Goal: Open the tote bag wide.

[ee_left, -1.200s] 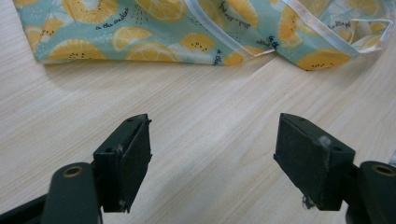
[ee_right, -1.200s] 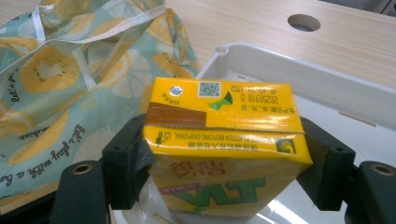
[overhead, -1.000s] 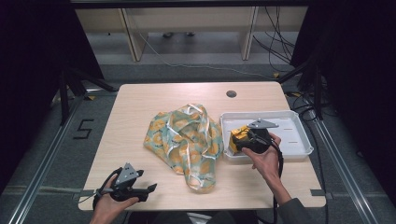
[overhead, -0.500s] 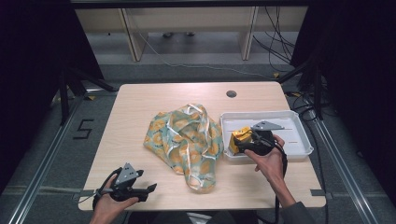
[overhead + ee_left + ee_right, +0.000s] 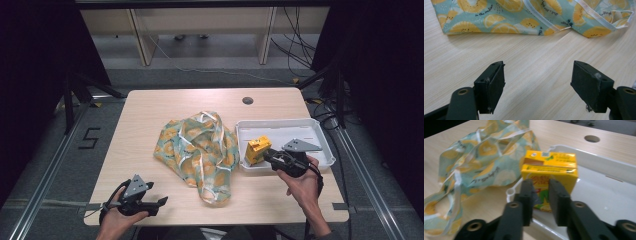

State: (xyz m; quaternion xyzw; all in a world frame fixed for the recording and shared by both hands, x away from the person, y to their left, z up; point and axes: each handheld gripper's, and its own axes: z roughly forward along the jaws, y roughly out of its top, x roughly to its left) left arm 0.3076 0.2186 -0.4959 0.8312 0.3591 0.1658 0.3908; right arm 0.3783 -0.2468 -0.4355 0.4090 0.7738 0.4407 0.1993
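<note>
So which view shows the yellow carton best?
The right gripper view: the carton sits close up at the tray's near corner, print visible, just beyond the nearly closed jaws. The high view shows it small, beside the right gripper.

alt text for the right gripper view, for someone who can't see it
The right gripper, its black jaws nearly together, is close in front of a yellow juice carton standing in a white tray. A lemon-print fabric bag lies crumpled on the wooden table to the left.
</note>
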